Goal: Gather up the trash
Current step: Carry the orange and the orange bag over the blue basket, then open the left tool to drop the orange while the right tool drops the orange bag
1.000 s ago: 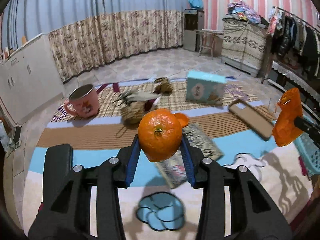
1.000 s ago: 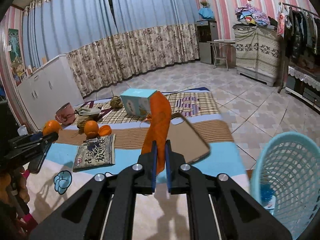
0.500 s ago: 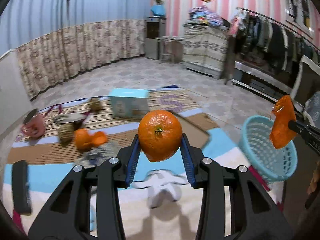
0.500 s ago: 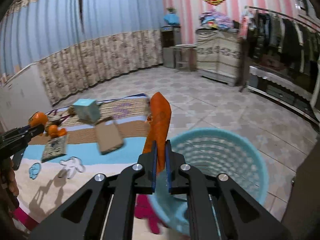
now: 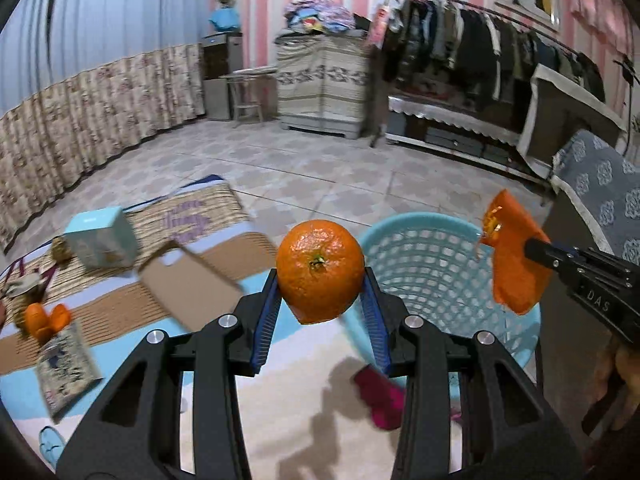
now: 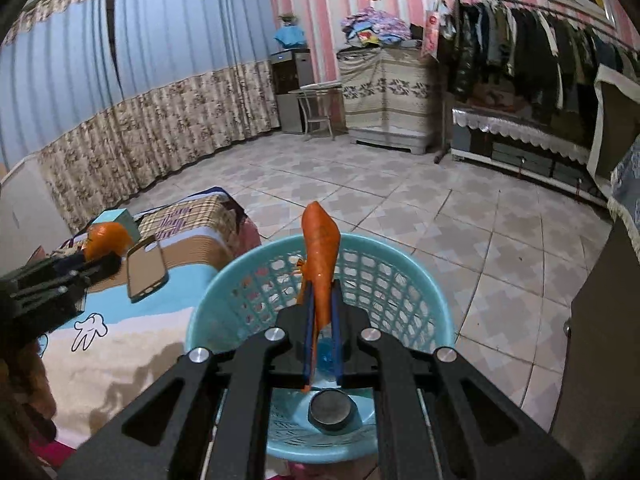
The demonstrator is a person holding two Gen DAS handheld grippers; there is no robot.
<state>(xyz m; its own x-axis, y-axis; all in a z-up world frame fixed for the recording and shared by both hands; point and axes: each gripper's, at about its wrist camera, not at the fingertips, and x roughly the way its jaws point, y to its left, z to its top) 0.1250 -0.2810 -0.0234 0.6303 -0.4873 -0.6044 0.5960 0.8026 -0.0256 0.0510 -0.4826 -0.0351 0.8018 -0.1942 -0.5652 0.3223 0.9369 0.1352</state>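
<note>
My left gripper (image 5: 320,280) is shut on a whole orange (image 5: 320,270), held in the air beside the light blue mesh basket (image 5: 436,264). My right gripper (image 6: 322,312) is shut on a piece of orange peel (image 6: 320,256), held right above the basket's (image 6: 248,276) opening. The peel (image 5: 514,260) also shows in the left wrist view over the basket's right rim. The orange (image 6: 106,240) shows at the left in the right wrist view. A round dark object (image 6: 332,410) and something blue lie in the basket's bottom.
On the patterned cloth (image 5: 192,264) lie a phone case (image 5: 188,288), a teal box (image 5: 100,236), a snack packet (image 5: 66,364), orange pieces (image 5: 44,318) and a brown lump (image 5: 60,248). A magenta item (image 5: 380,400) lies by the basket. Tiled floor (image 6: 480,232) lies beyond; dark furniture (image 6: 600,340) stands right.
Both grippers have swung right, away from the cloth and toward the basket. The peel now hangs over the basket's opening, and the orange is next to the basket.
</note>
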